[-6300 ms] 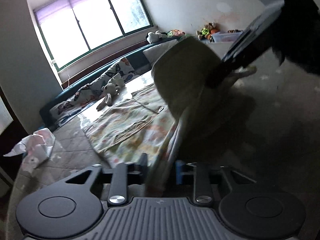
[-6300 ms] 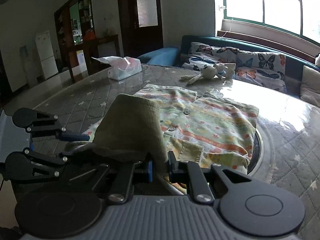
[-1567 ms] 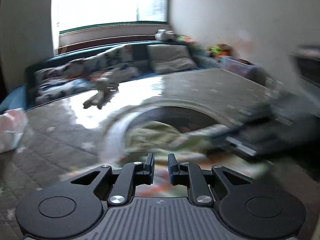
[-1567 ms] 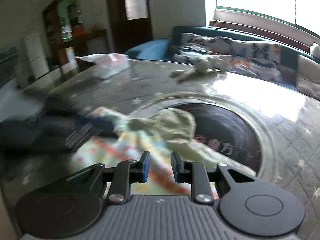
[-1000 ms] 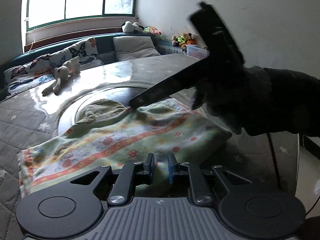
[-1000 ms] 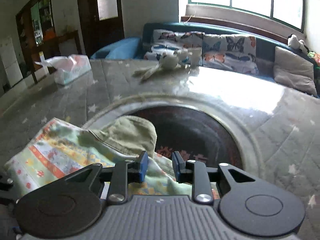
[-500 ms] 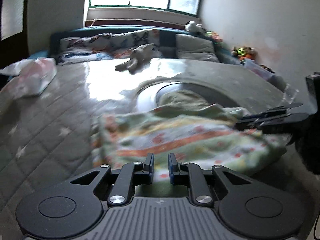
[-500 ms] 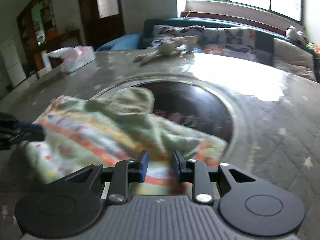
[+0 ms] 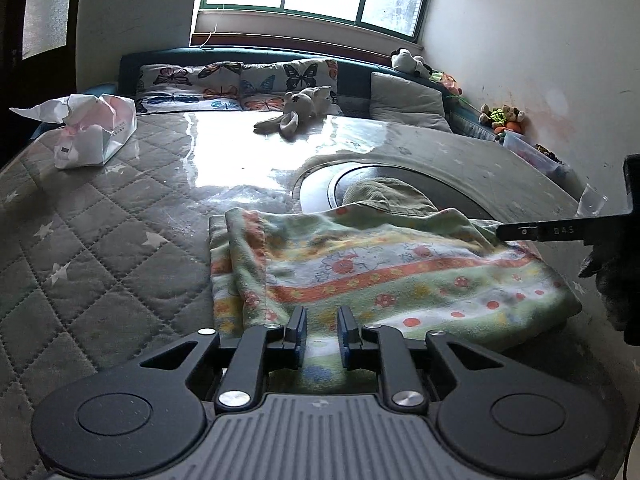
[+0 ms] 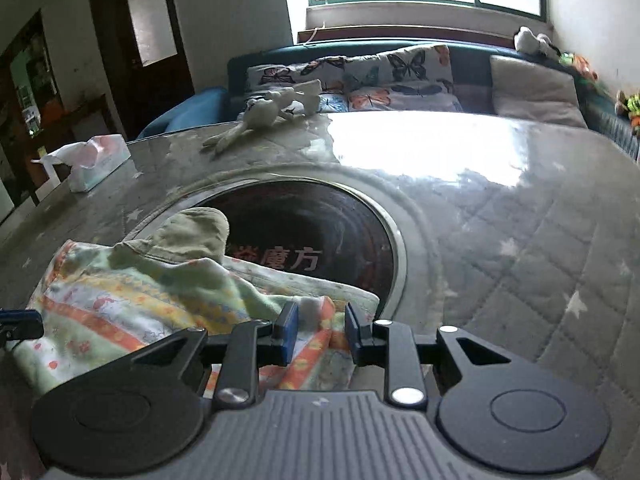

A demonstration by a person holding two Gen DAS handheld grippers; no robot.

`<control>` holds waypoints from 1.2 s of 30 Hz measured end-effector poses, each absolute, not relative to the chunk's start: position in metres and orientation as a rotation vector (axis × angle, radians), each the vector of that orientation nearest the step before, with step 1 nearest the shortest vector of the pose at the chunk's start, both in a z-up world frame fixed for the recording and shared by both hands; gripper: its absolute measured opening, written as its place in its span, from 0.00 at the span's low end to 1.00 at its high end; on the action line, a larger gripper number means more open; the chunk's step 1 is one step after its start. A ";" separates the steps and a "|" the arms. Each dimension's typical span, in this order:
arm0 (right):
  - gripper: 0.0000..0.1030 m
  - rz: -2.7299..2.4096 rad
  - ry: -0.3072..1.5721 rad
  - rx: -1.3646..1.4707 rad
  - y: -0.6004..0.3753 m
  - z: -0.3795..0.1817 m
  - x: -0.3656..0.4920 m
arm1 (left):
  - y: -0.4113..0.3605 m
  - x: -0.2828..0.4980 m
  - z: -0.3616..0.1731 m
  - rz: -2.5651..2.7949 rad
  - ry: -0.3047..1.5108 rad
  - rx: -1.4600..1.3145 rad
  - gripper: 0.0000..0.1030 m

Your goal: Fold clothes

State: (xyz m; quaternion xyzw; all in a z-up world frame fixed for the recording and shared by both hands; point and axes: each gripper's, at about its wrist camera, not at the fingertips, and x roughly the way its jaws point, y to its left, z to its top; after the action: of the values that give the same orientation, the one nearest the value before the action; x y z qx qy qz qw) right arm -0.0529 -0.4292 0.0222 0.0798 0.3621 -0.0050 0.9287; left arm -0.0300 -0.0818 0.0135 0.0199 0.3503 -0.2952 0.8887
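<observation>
Left wrist: tissue pack (image 9: 96, 136), plush rabbit (image 9: 296, 114).

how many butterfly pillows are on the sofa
3, in a row along the sofa back: left pillow, middle pillow, right pillow behind the plush bunny. A plain grey cushion sits further right; more may be hidden.

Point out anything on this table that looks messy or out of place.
The folded pastel-printed garment is untidy: its olive corduroy hood sticks out over the dark round inset, and the edge layers don't line up. A white plush rabbit lies on the tabletop too.
</observation>
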 end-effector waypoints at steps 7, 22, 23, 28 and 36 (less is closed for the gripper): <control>0.02 -0.071 0.690 0.110 -0.421 0.026 -0.057 | -0.082 -0.029 0.012 -0.617 0.729 0.042 0.18; 0.08 0.083 0.678 0.123 -0.399 0.039 -0.052 | -0.094 -0.002 0.036 -0.604 0.698 0.046 0.22; 0.08 0.112 0.682 0.123 -0.392 0.039 -0.049 | -0.096 0.003 0.034 -0.599 0.704 0.048 0.22; 0.08 0.192 0.702 0.088 -0.364 0.034 -0.032 | -0.106 0.029 0.026 -0.575 0.734 0.057 0.22; 0.06 0.180 0.727 0.093 -0.361 0.024 -0.009 | -0.103 0.058 0.015 -0.544 0.766 0.016 0.19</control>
State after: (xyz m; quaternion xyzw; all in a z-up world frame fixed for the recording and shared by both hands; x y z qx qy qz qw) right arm -0.0087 -0.3614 0.0239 0.0452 0.3551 0.0878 0.9296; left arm 0.0579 -0.1032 0.0150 0.0077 0.3692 -0.2619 0.8916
